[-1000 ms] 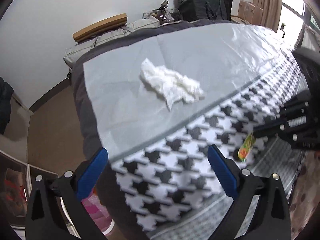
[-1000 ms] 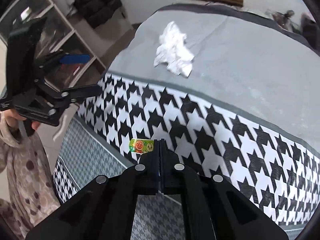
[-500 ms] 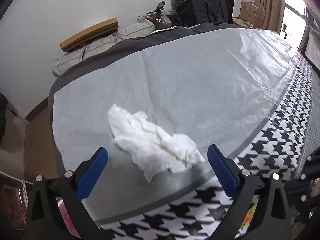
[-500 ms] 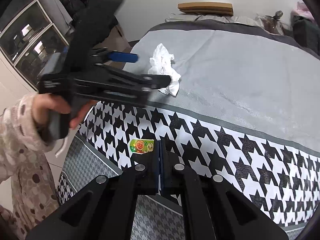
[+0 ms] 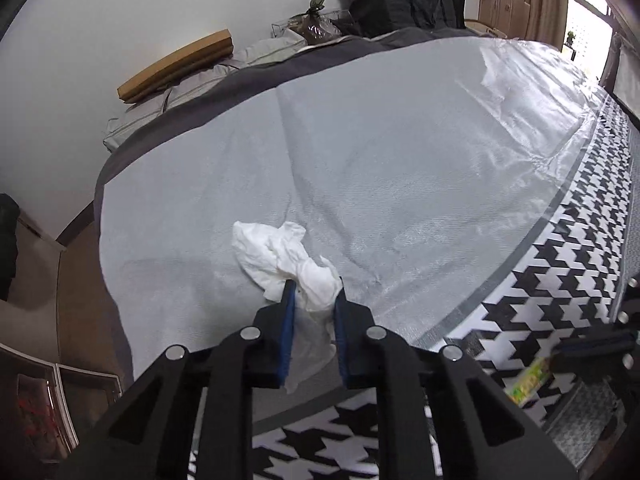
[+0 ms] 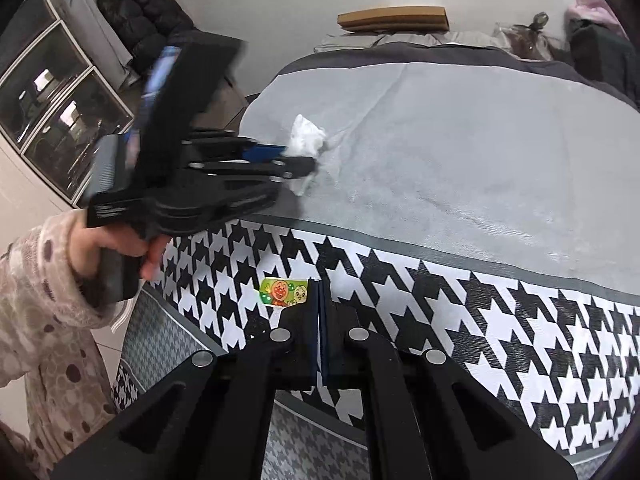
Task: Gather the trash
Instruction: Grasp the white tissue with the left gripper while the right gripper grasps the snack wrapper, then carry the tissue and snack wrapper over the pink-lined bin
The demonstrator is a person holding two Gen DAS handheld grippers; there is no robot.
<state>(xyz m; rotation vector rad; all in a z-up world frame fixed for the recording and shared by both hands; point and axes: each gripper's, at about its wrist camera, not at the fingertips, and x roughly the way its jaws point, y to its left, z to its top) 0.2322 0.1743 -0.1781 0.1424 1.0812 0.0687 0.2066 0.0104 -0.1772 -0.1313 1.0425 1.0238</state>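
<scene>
A crumpled white tissue (image 5: 272, 252) lies on the grey bed sheet (image 5: 400, 160) near its left corner. My left gripper (image 5: 314, 290) is closing on the tissue's near end, and the blue pads (image 5: 289, 312) pinch it from both sides. The right wrist view shows the same grip from the side, with the left gripper (image 6: 300, 164) on the tissue (image 6: 306, 138). My right gripper (image 6: 319, 284) is shut on a small green and yellow cartoon wrapper (image 6: 285, 292), held over the houndstooth blanket (image 6: 440, 300). The wrapper (image 5: 528, 380) also shows at the left wrist view's right edge.
A hand in a spotted sleeve (image 6: 48, 280) holds the left gripper. A flat cardboard box (image 5: 176, 66) and grey pillows (image 5: 200, 84) lie at the head of the bed, with dark bags (image 5: 400, 4) beyond. Glass-door cabinets (image 6: 60, 120) stand left of the bed.
The left gripper moved forward over the sheet to the tissue, and its wide-open jaws closed onto the tissue's near end. The right gripper stayed shut on the wrapper, about in place.
</scene>
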